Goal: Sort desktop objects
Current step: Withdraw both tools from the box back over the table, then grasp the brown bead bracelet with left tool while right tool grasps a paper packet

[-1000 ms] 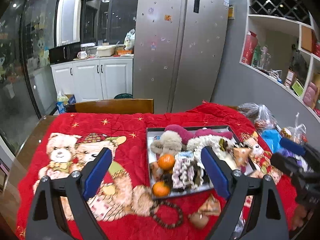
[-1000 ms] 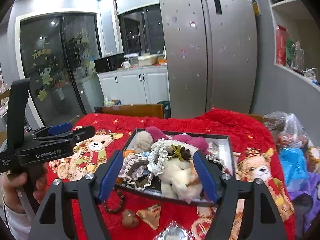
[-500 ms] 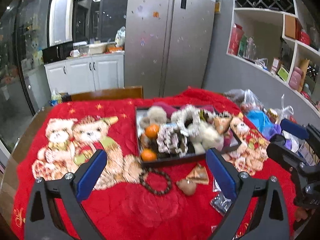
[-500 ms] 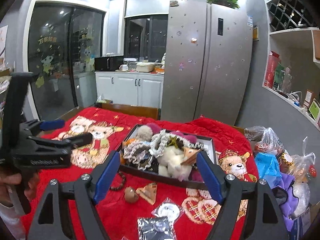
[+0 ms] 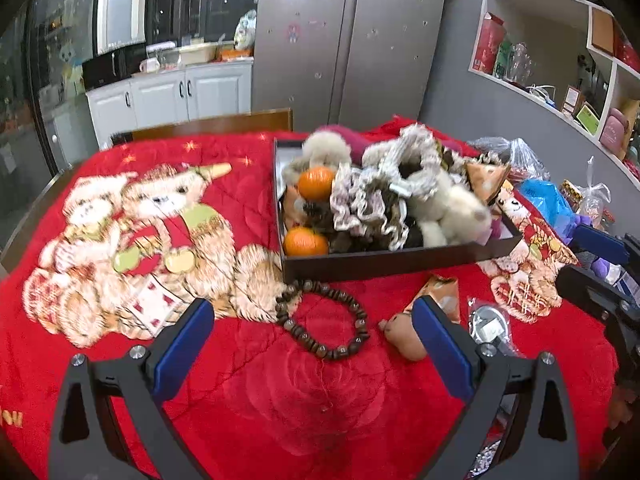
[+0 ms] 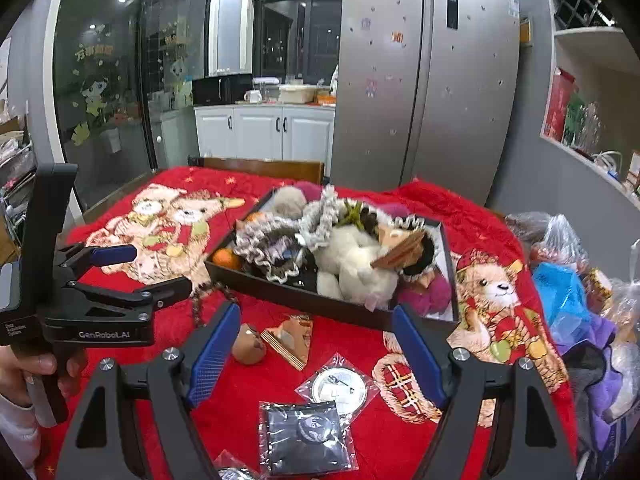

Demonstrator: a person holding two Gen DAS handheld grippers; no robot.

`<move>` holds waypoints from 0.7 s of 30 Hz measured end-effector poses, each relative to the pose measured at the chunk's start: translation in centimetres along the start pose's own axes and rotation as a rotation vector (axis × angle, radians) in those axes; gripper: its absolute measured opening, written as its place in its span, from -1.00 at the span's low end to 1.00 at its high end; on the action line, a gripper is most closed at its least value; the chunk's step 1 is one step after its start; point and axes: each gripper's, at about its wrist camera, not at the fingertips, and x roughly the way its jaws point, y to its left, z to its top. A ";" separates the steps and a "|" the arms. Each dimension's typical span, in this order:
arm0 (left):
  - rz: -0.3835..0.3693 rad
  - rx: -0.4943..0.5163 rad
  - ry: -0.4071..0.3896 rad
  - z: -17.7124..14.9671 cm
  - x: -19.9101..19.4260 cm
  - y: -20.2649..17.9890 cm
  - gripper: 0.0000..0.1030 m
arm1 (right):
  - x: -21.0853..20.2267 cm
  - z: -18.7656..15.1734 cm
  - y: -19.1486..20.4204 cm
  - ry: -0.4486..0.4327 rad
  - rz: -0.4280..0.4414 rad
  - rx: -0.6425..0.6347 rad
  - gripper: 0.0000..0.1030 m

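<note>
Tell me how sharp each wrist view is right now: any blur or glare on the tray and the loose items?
Left wrist: tray contents and bear-print cloth are motion-smeared; bead bracelet readable. Right wrist: sharper; foil pouches catch glare. Both views bow straight lines at the edges.

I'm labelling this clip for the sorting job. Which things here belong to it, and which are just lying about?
Job: dark tray, bead bracelet, oranges, white plush toy, sealed packets.

Lying about: plastic bags, fridge, wall shelves, kitchen counter.
</note>
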 end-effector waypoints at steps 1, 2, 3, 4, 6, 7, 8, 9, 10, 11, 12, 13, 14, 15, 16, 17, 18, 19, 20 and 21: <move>0.003 0.007 0.008 -0.1 0.4 0.0 0.95 | 0.5 -0.1 -0.1 0.009 0.003 0.001 0.57; 0.013 0.019 0.012 -0.3 0.8 -0.1 0.94 | 1.2 -0.2 -0.1 0.019 0.008 0.000 0.57; 0.019 0.029 0.014 -0.4 1.1 -0.2 0.94 | 1.7 -0.2 -0.1 0.027 0.011 -0.002 0.57; 0.024 0.040 0.018 -0.5 1.4 -0.4 0.94 | 2.3 -0.2 -0.1 0.036 0.010 -0.006 0.57; 0.028 0.053 0.030 -0.7 2.1 -0.5 0.94 | 3.6 -0.4 -0.2 0.054 0.009 -0.013 0.57; 0.035 0.054 0.036 -0.8 2.5 -0.6 0.94 | 4.3 -0.5 -0.2 0.066 0.013 -0.017 0.57; 0.041 0.056 0.047 -0.9 3.0 -0.6 0.94 | 5.1 -0.6 -0.2 0.082 0.016 -0.017 0.57; 0.046 0.057 0.058 -1.0 3.4 -0.6 0.94 | 5.6 -0.8 -0.2 0.090 0.020 -0.013 0.57; 0.060 0.059 0.065 -1.1 3.8 -0.5 0.94 | 6.2 -0.9 -0.2 0.099 0.026 -0.009 0.57; 0.067 0.062 0.068 -1.2 4.1 -0.5 0.94 | 7.0 -1.2 -0.3 0.111 0.030 -0.002 0.57; 0.072 0.064 0.073 -1.3 4.4 -0.4 0.94 | 7.5 -1.4 -0.4 0.119 0.031 0.004 0.57; 0.080 0.063 0.080 -1.4 4.7 -0.2 0.94 | 8.1 -1.6 -0.4 0.127 0.034 0.009 0.57; 0.083 0.060 0.086 -1.4 5.1 -0.1 0.94 | 8.6 -1.9 -0.4 0.139 0.039 0.016 0.57; 0.083 0.059 0.091 -1.4 5.4 0.1 0.94 | 9.2 -2.2 -0.5 0.151 0.043 0.026 0.57; 0.085 0.059 0.097 -1.5 5.7 0.2 0.94 | 9.7 -2.4 -0.6 0.163 0.053 0.034 0.57; 0.090 0.059 0.104 -1.5 6.0 0.3 0.94 | 10.2 -2.7 -0.5 0.177 0.062 0.039 0.57; 0.096 0.059 0.107 -1.6 6.3 0.4 0.94 | 10.6 -2.8 -0.5 0.187 0.063 0.037 0.57; 0.098 0.057 0.112 -1.6 6.6 0.4 0.92 | 10.9 -2.9 -0.3 0.196 0.062 0.031 0.57; 0.094 0.052 0.112 -1.6 6.8 0.6 0.92 | 11.2 -3.0 -0.2 0.203 0.062 0.023 0.57; 0.091 0.049 0.113 -1.7 7.0 0.7 0.92 | 11.4 -3.0 -0.1 0.205 0.062 0.017 0.57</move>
